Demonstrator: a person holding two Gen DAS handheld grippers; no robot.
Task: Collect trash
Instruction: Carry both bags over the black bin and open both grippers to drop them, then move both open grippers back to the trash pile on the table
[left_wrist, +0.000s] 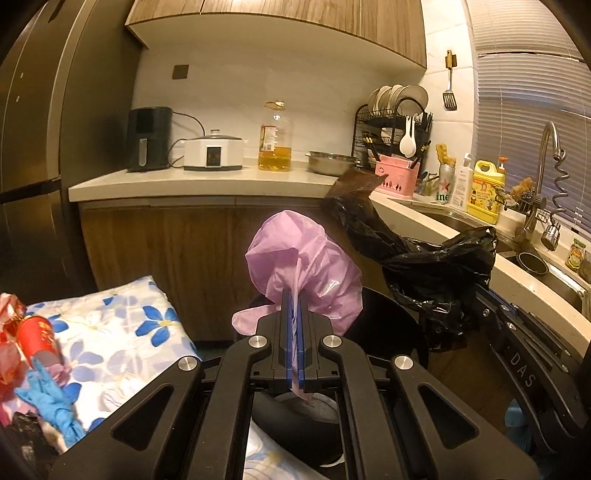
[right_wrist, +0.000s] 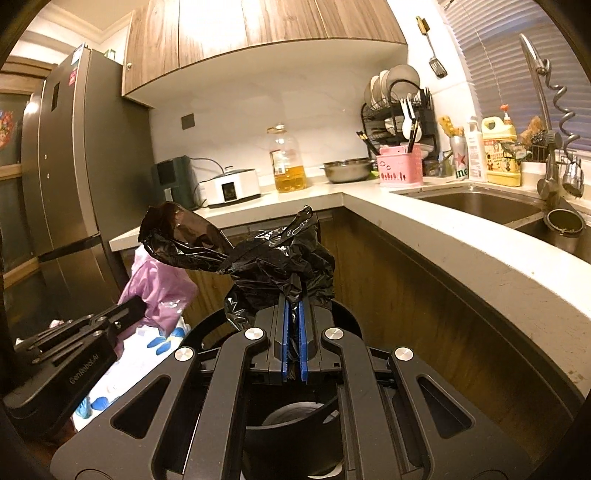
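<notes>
My left gripper (left_wrist: 294, 295) is shut on a crumpled pink plastic bag (left_wrist: 303, 266), held up in the air; the bag also shows in the right wrist view (right_wrist: 159, 284). My right gripper (right_wrist: 294, 301) is shut on a crumpled black plastic bag (right_wrist: 273, 266), which also shows at the right of the left wrist view (left_wrist: 436, 273). Both grippers hang above a black round bin (right_wrist: 295, 424), also seen under the left gripper (left_wrist: 384, 314). More trash lies at the left on a floral cloth (left_wrist: 110, 332): a red paper cup (left_wrist: 38, 336) and blue gloves (left_wrist: 51, 402).
An L-shaped white counter (right_wrist: 461, 251) runs behind and to the right, with a sink (right_wrist: 480, 206), a faucet (right_wrist: 543, 92), an oil bottle (right_wrist: 288, 162), a dish rack (right_wrist: 399, 110) and a cooker (right_wrist: 231, 186). A grey fridge (right_wrist: 74, 166) stands at the left.
</notes>
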